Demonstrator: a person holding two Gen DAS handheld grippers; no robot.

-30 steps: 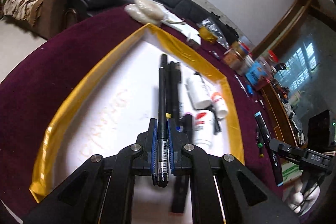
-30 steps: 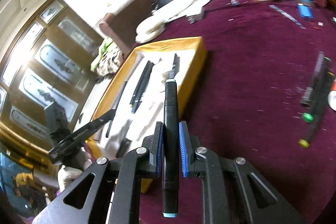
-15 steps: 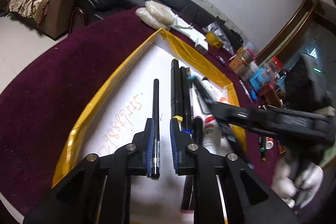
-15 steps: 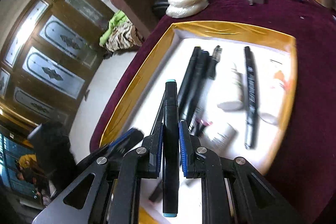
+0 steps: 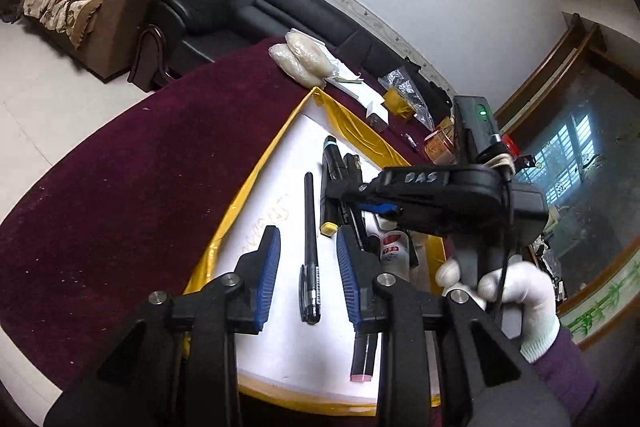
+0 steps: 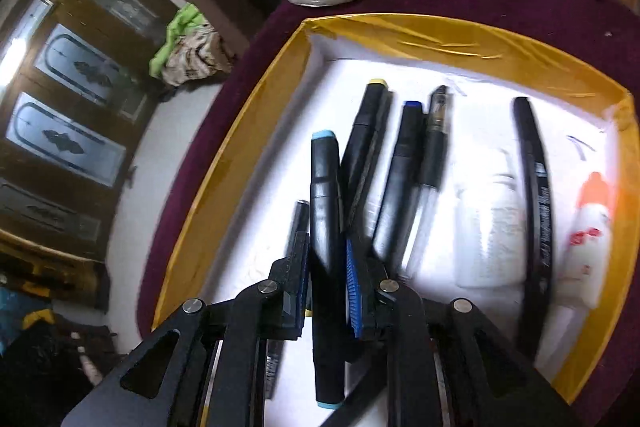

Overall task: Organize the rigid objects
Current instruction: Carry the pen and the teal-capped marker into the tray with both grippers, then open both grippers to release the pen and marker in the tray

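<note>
Left gripper [image 5: 308, 267] fingers spread wide; right gripper [image 6: 327, 269] fingers nearly closed.

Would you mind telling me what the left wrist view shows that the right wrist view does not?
Only the left wrist view shows the left gripper with its jaws apart above a black pen lying free on the tray floor, plus the white-gloved right hand holding the other tool. Only the right wrist view shows the right gripper closed on a blue-capped marker, and an orange-capped bottle. Both show the yellow-rimmed tray on the maroon cloth, with a yellow-capped marker inside.
</note>
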